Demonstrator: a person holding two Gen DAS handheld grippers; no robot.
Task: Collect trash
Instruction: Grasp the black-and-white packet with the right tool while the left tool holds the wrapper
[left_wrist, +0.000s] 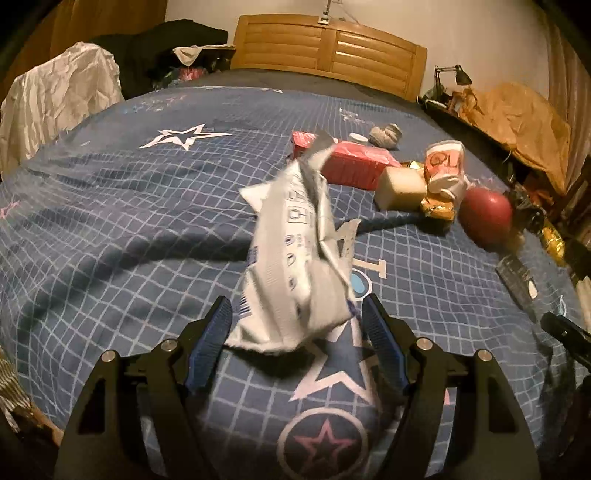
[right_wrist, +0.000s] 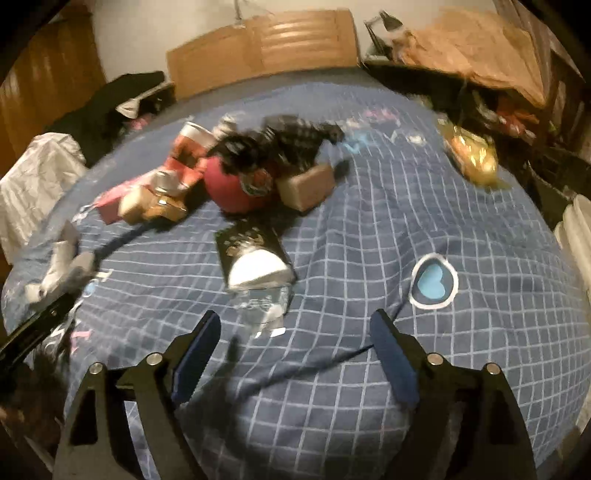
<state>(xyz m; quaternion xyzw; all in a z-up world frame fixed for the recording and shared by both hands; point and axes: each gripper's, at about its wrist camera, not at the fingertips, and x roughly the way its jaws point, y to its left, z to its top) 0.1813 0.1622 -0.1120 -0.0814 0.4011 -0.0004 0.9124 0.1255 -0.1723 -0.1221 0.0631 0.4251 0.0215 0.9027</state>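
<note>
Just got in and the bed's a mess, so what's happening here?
Someone is clearing trash off the bed with two handheld grippers. The left gripper stands open around a crumpled white wrapper; whether it grips is unclear. The right gripper is open and empty. A red ball, boxes and a cup lie piled beyond.

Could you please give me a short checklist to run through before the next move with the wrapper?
1. Left tool around the wrapper: ok, it sits between the fingers.
2. Firm grip on the wrapper: cannot tell; the jaws look wide apart and contact with the pads is unclear.
3. Right tool free: ok, open and holding nothing.
4. Next trash located: ok, a clear wrapper lies just ahead of the right tool.
5. Trash bin in view: not ok, none is visible.
6. Right view sharp: not ok, blurred.
</note>
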